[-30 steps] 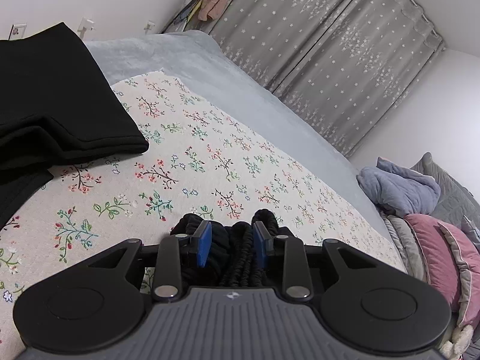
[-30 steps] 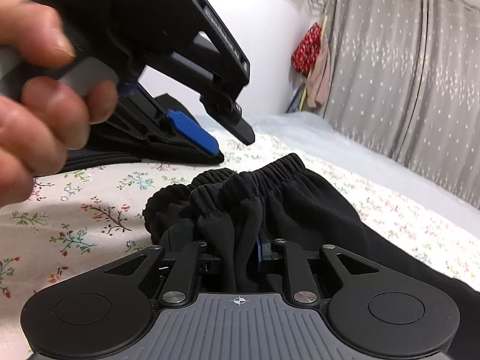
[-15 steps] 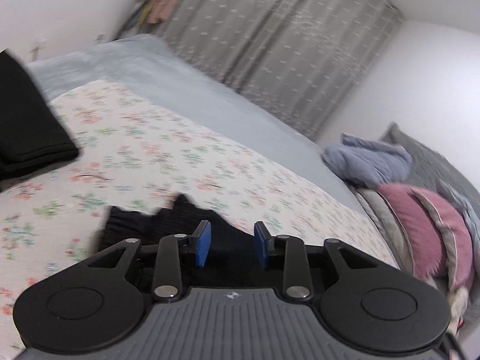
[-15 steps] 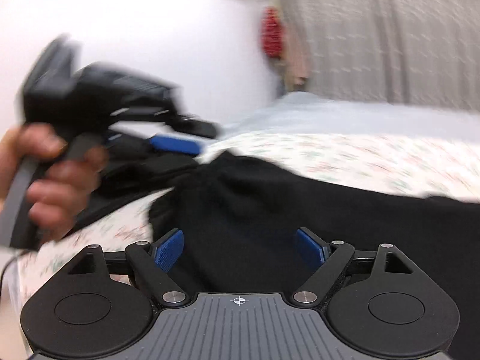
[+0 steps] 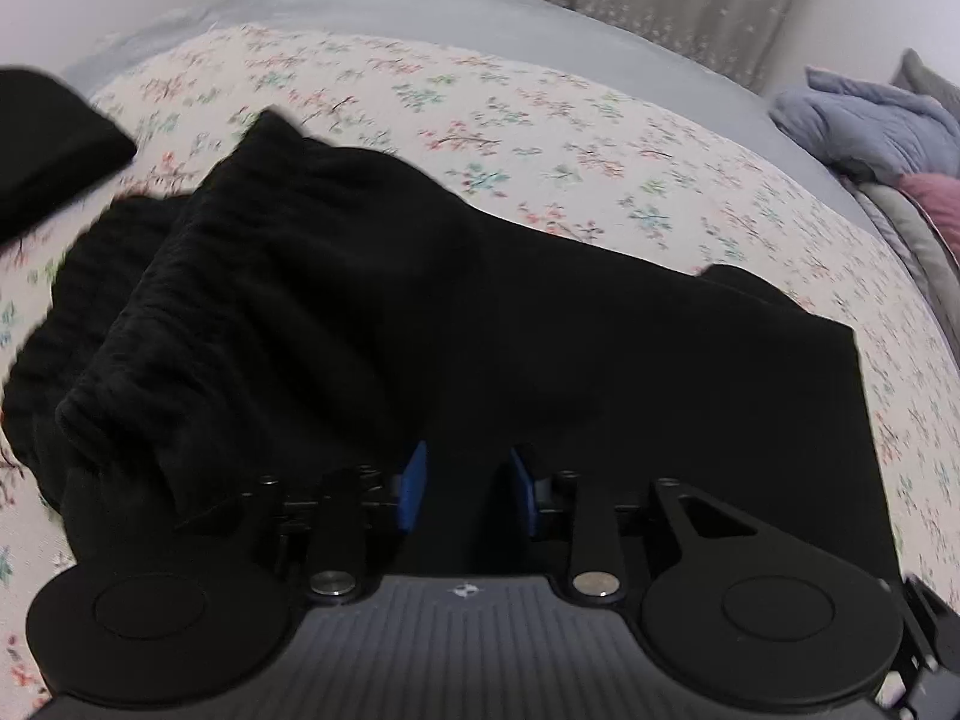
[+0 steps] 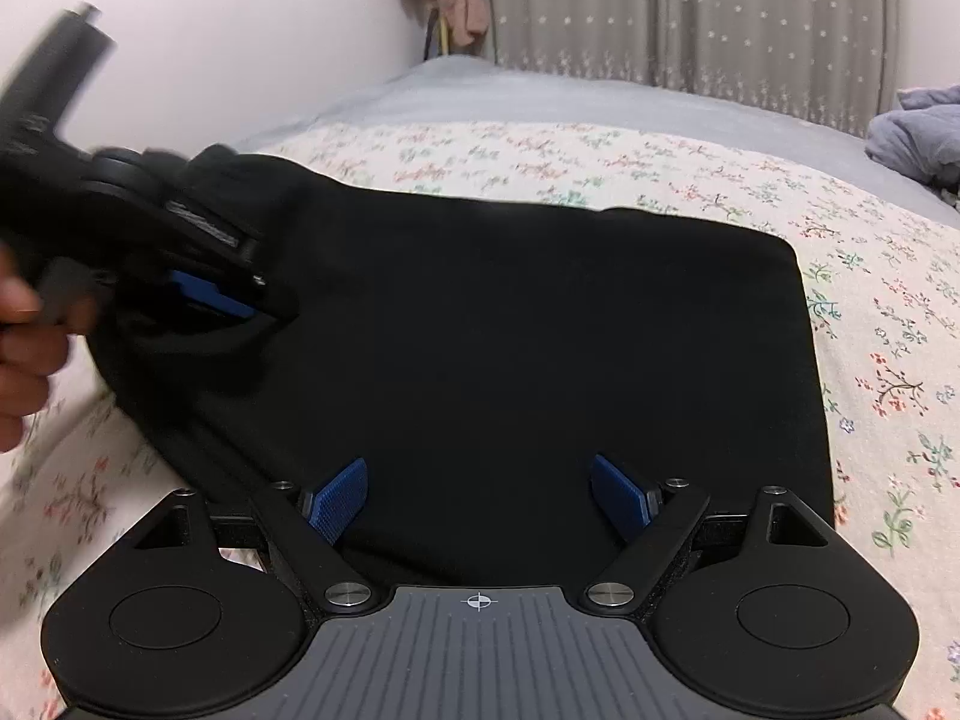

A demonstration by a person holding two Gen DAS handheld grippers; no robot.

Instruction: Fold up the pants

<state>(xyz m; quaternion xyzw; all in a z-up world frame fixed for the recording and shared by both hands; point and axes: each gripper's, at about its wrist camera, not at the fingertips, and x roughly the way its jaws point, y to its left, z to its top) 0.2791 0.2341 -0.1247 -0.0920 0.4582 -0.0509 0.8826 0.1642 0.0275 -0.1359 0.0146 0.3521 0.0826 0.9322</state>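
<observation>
The black pants (image 5: 372, 312) lie spread on the floral bedspread (image 5: 540, 120), folded over, with the gathered elastic waistband (image 5: 198, 276) bunched up ahead and to the left of the left gripper's fingers. The left gripper (image 5: 467, 489) points down at the cloth, its jaws closing with only a narrow gap between the blue pads (image 5: 414, 486); black fabric fills that gap from the camera's view, but whether the pads are actually pinching it cannot be told (everything there is the same dark shade). In the right wrist view the right gripper (image 6: 480, 501) hangs over the flat body of the pants, fingers spread wide, the blue pads (image 6: 339, 501) well apart and gripping nothing, with cloth simply lying beneath and between them. Off to the left of those fingers the other gripper shows as a blur, a person's hand (image 6: 24, 354) wrapped round its handle. A second dark folded garment (image 5: 48, 150) sits far left of the left fingers, apart from the pants. Grey bedding (image 5: 870, 126) is heaped to the far right.
</observation>
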